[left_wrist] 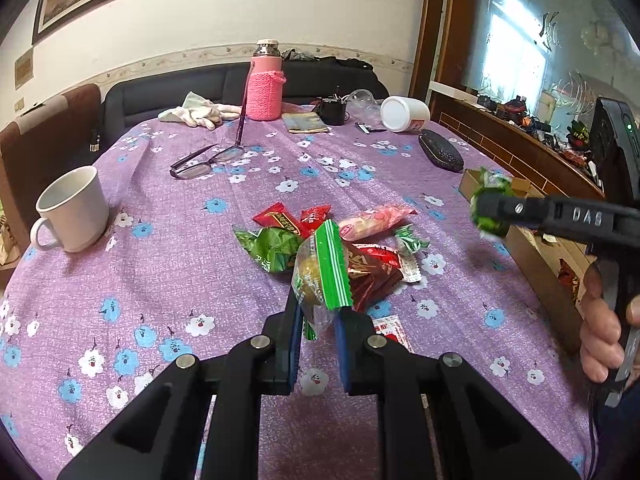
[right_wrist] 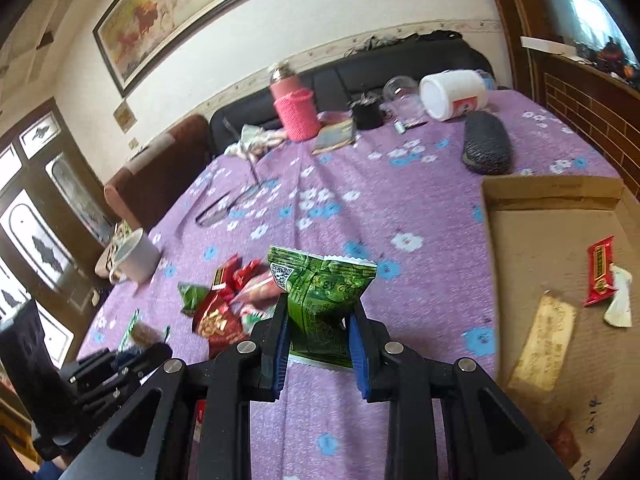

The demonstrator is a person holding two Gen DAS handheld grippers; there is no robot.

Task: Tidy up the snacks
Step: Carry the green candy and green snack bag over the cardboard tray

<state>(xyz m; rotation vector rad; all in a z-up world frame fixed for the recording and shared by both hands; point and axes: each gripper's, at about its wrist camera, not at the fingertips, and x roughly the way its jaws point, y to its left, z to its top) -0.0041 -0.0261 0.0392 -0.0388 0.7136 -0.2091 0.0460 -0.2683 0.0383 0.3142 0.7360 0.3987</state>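
My left gripper (left_wrist: 318,314) is shut on a clear snack packet with a green striped edge (left_wrist: 320,276), held just above the purple floral tablecloth. Behind it lies a pile of snacks (left_wrist: 320,236): red, green and pink wrappers. My right gripper (right_wrist: 320,324) is shut on a green snack packet (right_wrist: 324,292), lifted over the cloth; the left wrist view shows that same packet (left_wrist: 490,204) at the right, near the cardboard box (left_wrist: 532,256). The box (right_wrist: 552,208) holds a red bar (right_wrist: 600,272), a white wrapper and a pale yellow packet (right_wrist: 544,348).
A white mug (left_wrist: 74,210) stands at the left, glasses (left_wrist: 204,160) lie beyond the pile. At the back are a pink knitted bottle (left_wrist: 266,80), white gloves, a tipped white jar (left_wrist: 404,114) and a dark glasses case (left_wrist: 440,154). A hand (left_wrist: 604,332) grips the right tool.
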